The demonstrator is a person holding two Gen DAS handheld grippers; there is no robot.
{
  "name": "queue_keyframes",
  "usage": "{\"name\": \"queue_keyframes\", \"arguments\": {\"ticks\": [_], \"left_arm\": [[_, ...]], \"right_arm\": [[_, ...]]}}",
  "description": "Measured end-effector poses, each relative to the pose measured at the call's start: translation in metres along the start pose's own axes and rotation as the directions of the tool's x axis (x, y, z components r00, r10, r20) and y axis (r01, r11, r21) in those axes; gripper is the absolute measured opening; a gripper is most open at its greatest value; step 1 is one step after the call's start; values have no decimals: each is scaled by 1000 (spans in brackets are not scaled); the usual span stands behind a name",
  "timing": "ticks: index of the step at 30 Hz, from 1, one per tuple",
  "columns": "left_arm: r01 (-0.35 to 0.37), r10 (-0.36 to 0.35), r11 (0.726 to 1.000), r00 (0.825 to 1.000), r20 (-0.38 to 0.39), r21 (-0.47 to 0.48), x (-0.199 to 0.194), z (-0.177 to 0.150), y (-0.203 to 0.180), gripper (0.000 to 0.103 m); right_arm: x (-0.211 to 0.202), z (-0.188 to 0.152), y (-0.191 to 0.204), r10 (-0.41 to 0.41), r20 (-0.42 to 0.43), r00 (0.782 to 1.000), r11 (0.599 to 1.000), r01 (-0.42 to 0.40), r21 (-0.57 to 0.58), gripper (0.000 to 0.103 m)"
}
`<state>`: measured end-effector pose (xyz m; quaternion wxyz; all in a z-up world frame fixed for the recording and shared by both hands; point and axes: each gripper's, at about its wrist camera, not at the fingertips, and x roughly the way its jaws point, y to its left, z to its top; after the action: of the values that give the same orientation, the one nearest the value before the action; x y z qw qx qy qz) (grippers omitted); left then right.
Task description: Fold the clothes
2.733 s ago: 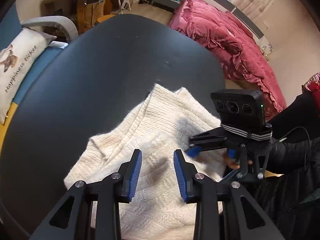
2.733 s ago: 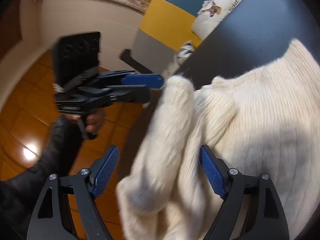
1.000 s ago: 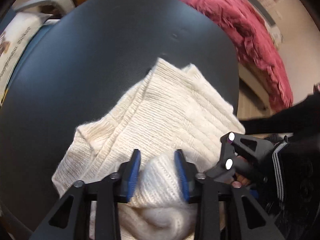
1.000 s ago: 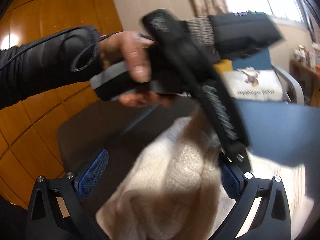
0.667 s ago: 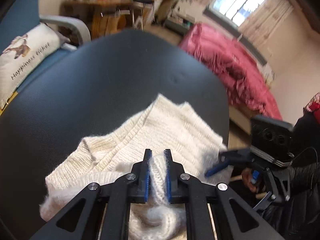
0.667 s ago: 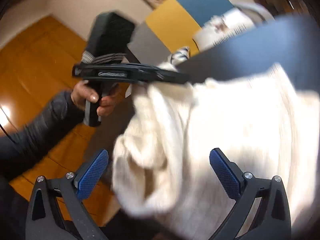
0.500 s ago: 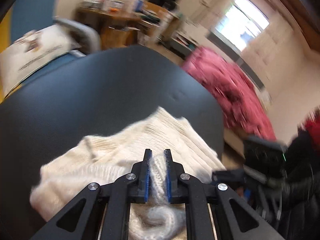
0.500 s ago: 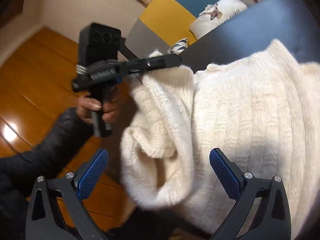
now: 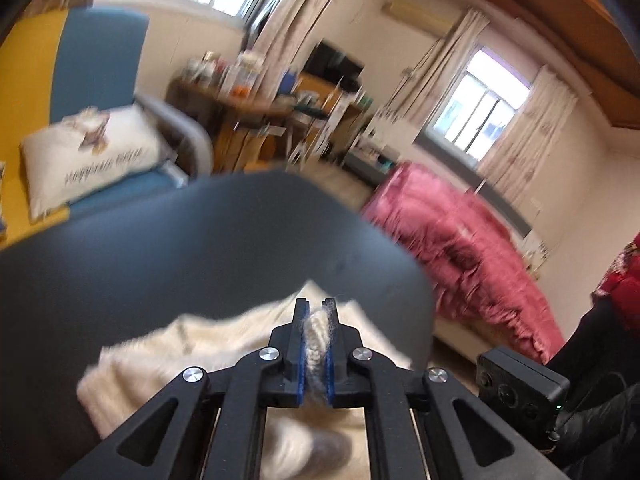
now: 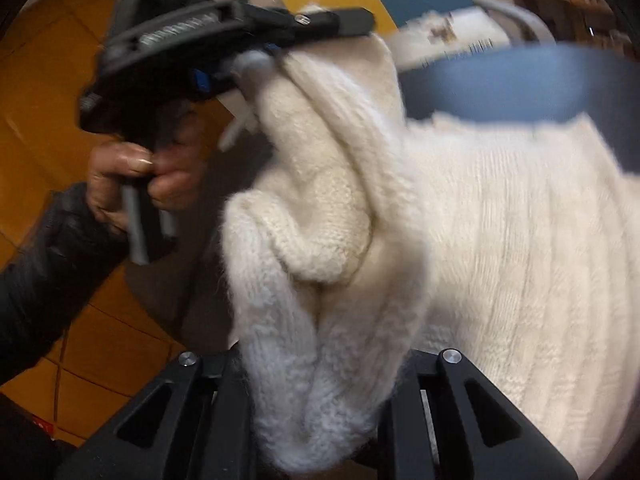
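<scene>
A cream knitted sweater (image 9: 192, 356) lies bunched on a dark round table (image 9: 160, 248). My left gripper (image 9: 316, 312) is shut on a fold of the sweater and holds it raised; it also shows in the right wrist view (image 10: 320, 26), lifting a thick sleeve-like fold (image 10: 320, 184). In the right wrist view the sweater (image 10: 520, 240) fills the frame. A thick fold hangs between the arms of my right gripper (image 10: 324, 396), hiding its fingertips; the arms stand close against the wool. The right gripper's camera body (image 9: 520, 388) shows low at the right of the left wrist view.
A sofa with a white cushion (image 9: 88, 156) stands behind the table at the left. A bed with a pink quilt (image 9: 460, 240) is at the right. A cluttered wooden desk (image 9: 256, 120) stands at the back. Orange wooden floor (image 10: 60, 60) lies beside the table.
My left gripper has lifted higher with the fold and tilted up towards the room. My right gripper has moved in onto the hanging fold and its arms have come together around it.
</scene>
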<state>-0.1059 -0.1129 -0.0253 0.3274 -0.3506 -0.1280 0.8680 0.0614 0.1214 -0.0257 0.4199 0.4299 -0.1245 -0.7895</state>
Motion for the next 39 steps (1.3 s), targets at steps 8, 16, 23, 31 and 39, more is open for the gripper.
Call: {"name": "queue_keyframes", "arguments": {"ticks": [8,16,23,31,39], "left_arm": [[90,-86,993,994,-66,70,78,45,-55,5],[30,-58,982,987,-148,-188,137,12,-13,16],[-116,105,987,990,-96,-116,61,-3,-16,19],[-142,133,989,977,-167,-39,35,-92,-46,19],[-112,103,993,977,-186,-37,51,-137,-63,19]], "right_arm": [[-37,7,-18,-12,150,989,995,-3,101,16],[-8,-37,-101,-19,91,996,928,-16,373,17],[-3,-17,-93,-8,51,999,942,-10,335,47],[-45,9,-90,-41,54,998,970,27,242,57],[-1,80,-148,-14,31,999,970,6,244,57]]}}
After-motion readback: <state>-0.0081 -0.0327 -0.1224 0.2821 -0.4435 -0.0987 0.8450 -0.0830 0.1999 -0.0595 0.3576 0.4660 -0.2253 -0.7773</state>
